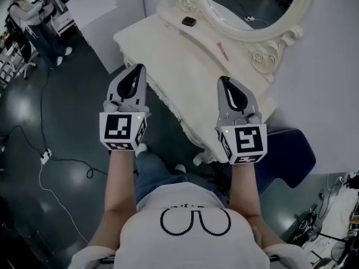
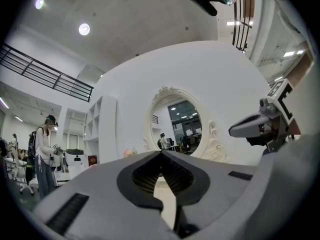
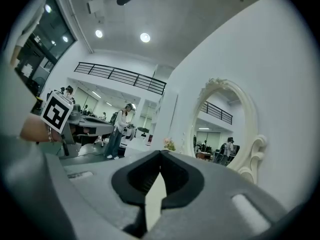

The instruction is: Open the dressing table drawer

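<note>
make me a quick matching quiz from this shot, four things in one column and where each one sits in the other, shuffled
Things
1. right gripper
2. small black object
3. blue seat
4. white power strip

Places
a. on the dark floor, at the left of the head view
b. on the tabletop, close to the mirror frame
c. in the air by the dressing table front edge, jaws shut
d. low at the right, beside the table

Pairs: 1-c, 2-b, 3-d, 4-a

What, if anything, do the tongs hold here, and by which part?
Nothing is held: the left tongs and the right tongs are both shut, with nothing between them.
</note>
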{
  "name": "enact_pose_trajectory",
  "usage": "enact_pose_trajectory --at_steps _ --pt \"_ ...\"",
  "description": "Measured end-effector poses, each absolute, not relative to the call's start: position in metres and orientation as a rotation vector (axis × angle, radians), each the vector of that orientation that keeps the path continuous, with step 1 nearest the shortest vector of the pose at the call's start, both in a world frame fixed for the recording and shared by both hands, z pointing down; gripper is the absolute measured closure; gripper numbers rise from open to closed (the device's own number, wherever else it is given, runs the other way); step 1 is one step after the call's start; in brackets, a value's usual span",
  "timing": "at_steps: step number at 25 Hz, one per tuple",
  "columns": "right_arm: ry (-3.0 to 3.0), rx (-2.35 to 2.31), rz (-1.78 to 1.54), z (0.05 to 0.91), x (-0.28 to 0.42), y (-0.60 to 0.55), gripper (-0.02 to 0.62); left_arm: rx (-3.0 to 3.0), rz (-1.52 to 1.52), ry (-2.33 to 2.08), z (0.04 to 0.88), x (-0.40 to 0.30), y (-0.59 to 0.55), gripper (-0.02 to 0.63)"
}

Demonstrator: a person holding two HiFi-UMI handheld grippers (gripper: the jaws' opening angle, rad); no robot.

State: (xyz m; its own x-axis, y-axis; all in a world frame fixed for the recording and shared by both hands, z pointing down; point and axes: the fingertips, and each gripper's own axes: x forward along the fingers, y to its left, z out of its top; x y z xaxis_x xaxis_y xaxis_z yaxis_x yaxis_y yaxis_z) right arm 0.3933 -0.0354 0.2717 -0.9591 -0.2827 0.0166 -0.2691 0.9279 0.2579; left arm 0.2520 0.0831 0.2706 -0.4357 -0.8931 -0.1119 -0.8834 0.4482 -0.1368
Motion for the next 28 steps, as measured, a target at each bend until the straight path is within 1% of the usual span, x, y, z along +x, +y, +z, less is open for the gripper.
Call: enact_pose_trajectory --at_steps 7,10,16,28 --pt "-3.025 0.480 -0.367 0.273 0.356 -0.043 0.594 -1.607 -0.120 2.496 0.276 0.213 0.077 0.607" --pt "-3.018 0.520 -0.343 0.276 0.326 -0.043 0.592 -1.608 -0.151 2.497 0.280 0.177 0.077 0.607" --pt "-3.000 0.609 -0.308 0.280 0.254 -0.045 0.592 -1.668 -0.075 2.484 0.280 0.098 0.070 0.607" --pt "-2.899 0.767 -0.303 0.291 0.112 -0.047 0.592 -1.853 -0.035 2.371 0.286 -0.048 0.043 0.607"
